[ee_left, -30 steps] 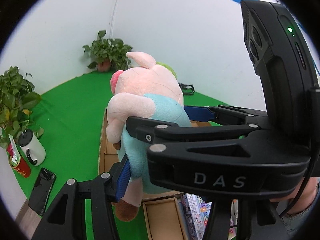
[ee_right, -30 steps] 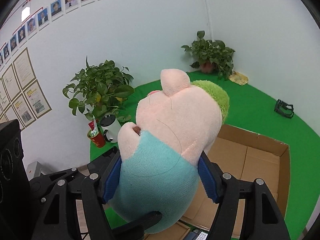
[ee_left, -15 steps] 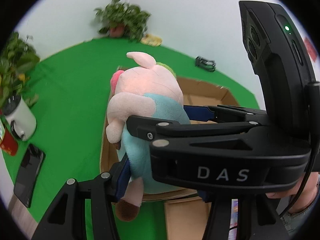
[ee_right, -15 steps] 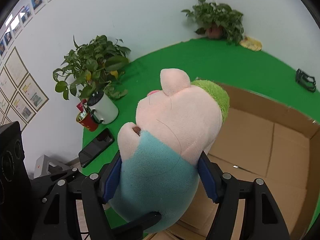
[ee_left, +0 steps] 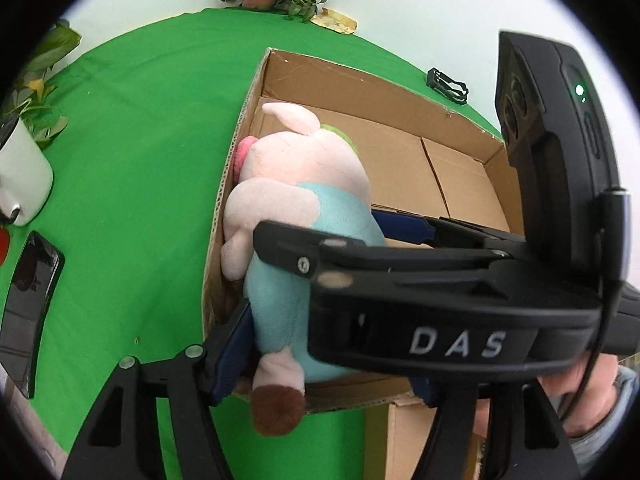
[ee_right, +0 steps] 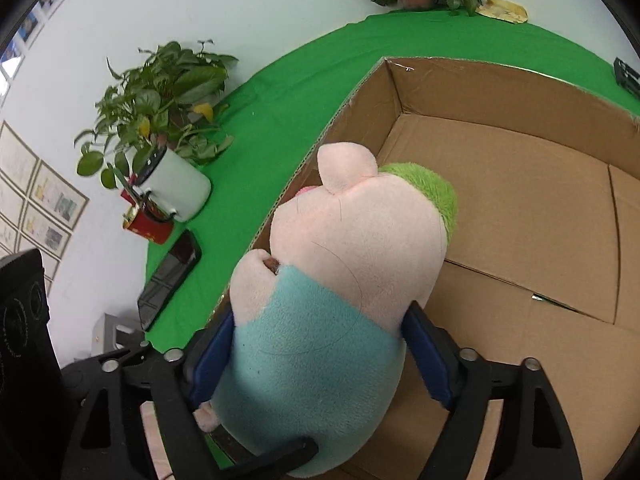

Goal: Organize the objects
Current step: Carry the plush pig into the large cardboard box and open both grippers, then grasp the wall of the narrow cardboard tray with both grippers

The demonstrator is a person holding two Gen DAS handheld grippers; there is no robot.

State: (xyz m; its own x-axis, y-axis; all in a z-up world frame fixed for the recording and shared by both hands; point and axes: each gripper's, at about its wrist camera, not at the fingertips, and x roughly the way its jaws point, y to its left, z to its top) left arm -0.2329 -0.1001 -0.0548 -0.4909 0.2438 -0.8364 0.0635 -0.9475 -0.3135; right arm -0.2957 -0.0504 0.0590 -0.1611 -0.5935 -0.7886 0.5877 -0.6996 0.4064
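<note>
We grip the plush pig [ee_right: 340, 300] with both grippers, right gripper [ee_right: 320, 364] and left gripper [ee_left: 320, 300], fingers closed on its torso, to lower it into the cardboard box [ee_right: 520, 216].

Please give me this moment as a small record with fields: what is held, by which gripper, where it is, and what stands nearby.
held object: pink plush pig in a light blue shirt
holder: right gripper, blue pads pressed on both sides of the body
left gripper: one blue pad against the pig; grip unclear
position: pig above the open brown cardboard box, near its left wall
box contents: none visible
nearby on green cloth: white mug, red can, black phone
</note>
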